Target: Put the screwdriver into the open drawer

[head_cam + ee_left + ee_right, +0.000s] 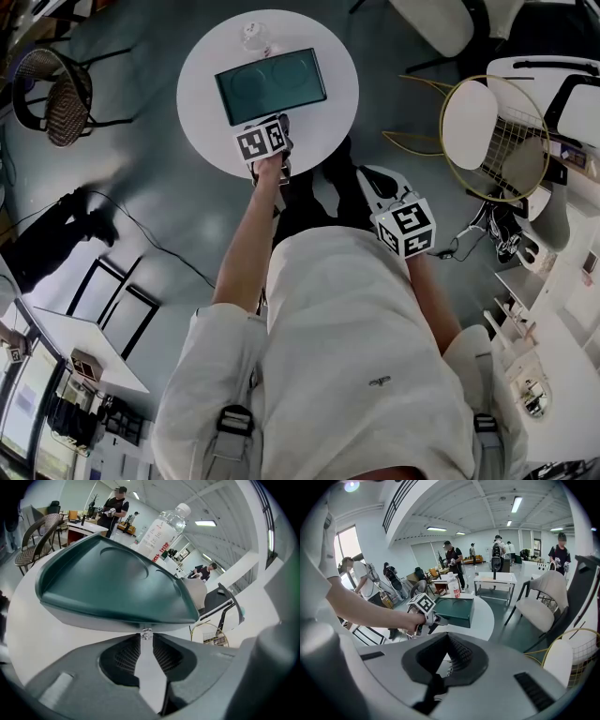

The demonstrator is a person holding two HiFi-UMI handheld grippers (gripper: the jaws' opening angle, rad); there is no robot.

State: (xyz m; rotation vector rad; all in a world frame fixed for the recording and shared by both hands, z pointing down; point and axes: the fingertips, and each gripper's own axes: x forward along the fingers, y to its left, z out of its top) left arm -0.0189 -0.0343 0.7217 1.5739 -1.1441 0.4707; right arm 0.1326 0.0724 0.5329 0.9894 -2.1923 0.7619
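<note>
A dark green drawer box (272, 84) sits on a round white table (202, 112); its drawer looks closed. My left gripper (279, 122) is at the box's front edge. In the left gripper view its jaws (146, 638) stand narrow, with the pads on a small metal knob (146, 632) under the green box (112, 583). My right gripper (367, 176) hangs over the floor, short of the table. Its jaws (449, 637) meet with nothing between them and point at the box (457, 609) and the left gripper (439, 618). No screwdriver shows in any view.
A clear plastic bottle (253, 36) stands behind the box. A wicker chair (56, 94) is to the left of the table, and a white chair with a gold wire frame (487, 131) to the right. Several people stand at desks in the background (452, 555).
</note>
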